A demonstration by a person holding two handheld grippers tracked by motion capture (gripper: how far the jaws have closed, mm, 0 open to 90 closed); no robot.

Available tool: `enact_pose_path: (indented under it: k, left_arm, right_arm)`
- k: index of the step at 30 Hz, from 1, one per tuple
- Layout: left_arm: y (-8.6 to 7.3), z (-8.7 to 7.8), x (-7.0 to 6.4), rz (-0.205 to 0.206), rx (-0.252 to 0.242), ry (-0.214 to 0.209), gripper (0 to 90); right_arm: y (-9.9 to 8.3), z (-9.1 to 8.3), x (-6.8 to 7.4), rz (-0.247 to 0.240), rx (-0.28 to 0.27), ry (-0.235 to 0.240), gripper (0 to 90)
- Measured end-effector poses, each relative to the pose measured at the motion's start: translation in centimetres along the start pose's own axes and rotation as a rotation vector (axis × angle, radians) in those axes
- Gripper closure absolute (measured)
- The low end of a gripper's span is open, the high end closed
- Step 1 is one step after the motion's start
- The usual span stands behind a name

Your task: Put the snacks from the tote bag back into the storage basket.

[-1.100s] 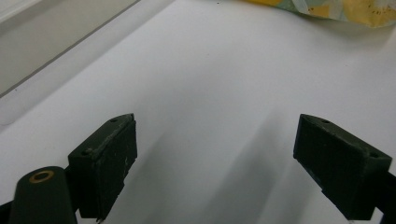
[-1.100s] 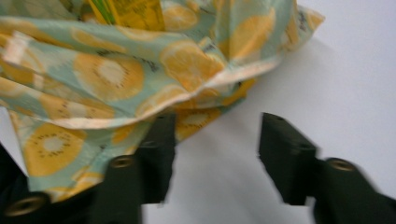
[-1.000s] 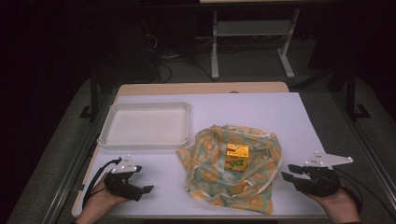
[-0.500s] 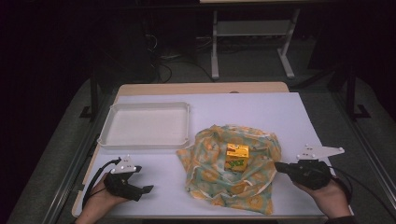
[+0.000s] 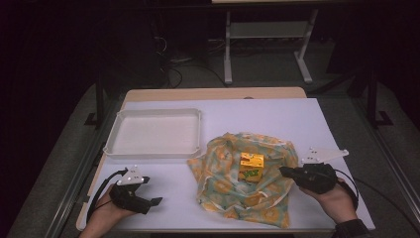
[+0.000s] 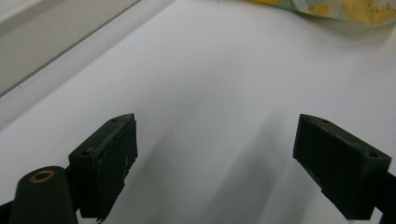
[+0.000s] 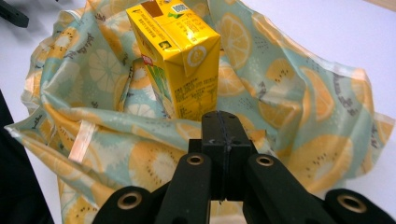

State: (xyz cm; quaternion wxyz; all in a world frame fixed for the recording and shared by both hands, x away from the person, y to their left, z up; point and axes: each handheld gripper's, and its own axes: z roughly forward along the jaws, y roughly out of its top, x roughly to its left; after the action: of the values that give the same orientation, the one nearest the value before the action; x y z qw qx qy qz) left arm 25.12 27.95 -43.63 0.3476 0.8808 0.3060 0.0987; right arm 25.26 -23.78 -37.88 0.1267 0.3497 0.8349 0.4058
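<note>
1. Worktop (image 5: 307, 119): a white sheet covers the table, leaving a strip of bare wood along the far edge.
2. Cloth (image 5: 233, 183): a crumpled fabric printed with orange and kiwi slices on a pale green ground. It lies on the near half of the worktop, right of centre, and reaches almost to the near edge. In the left gripper view one corner of it shows at the top edge.
3. Tray (image 5: 119, 130): a white, shallow, rectangular tray. It sits on the left half of the worktop toward the far edge, with its near right corner close to the cloth.
4. Right gripper (image 5: 283, 171): held in the person's right hand (image 5: 337, 201) near the right near corner. Its tip lies at the right edge of the cloth. In the right gripper view the jaws are pressed together with no gap, above the fabric and pointing at the carton; whether fabric is caught between them cannot be told.
5. Left gripper (image 6: 229, 163): held in the left hand (image 5: 106, 215) near the left near corner. Its jaws are spread wide over bare white surface, well apart from the cloth.
6. Carton (image 7: 175, 53): a yellow drink carton resting on the middle of the cloth, just beyond the right gripper's tip.
</note>
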Motion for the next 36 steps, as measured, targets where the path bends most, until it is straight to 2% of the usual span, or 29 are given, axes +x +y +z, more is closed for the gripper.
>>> enact_pose_path:
  k: [13, 21, 35, 36]
  left_arm:
    - [0.0, 0.0, -0.1, 0.007, 0.004, -0.001, 13.5]
    - [0.0, 0.0, 0.0, 0.007, -0.004, 0.002, 13.5]
    - [0.0, 0.0, -0.1, 0.004, -0.008, 0.004, 13.6]
    - [0.0, 0.0, -0.1, 0.004, -0.009, 0.004, 13.5]
  right_arm:
    - [0.9, 1.2, 0.0, -0.004, -0.001, 0.017, 89.5]
    - [1.7, 2.2, 0.2, -0.036, 0.012, 0.02, 89.5]
    - [2.8, 3.5, 0.0, -0.061, 0.017, 0.022, 89.4]
    - [3.0, 3.6, 0.0, -0.051, 0.016, 0.022, 89.4]
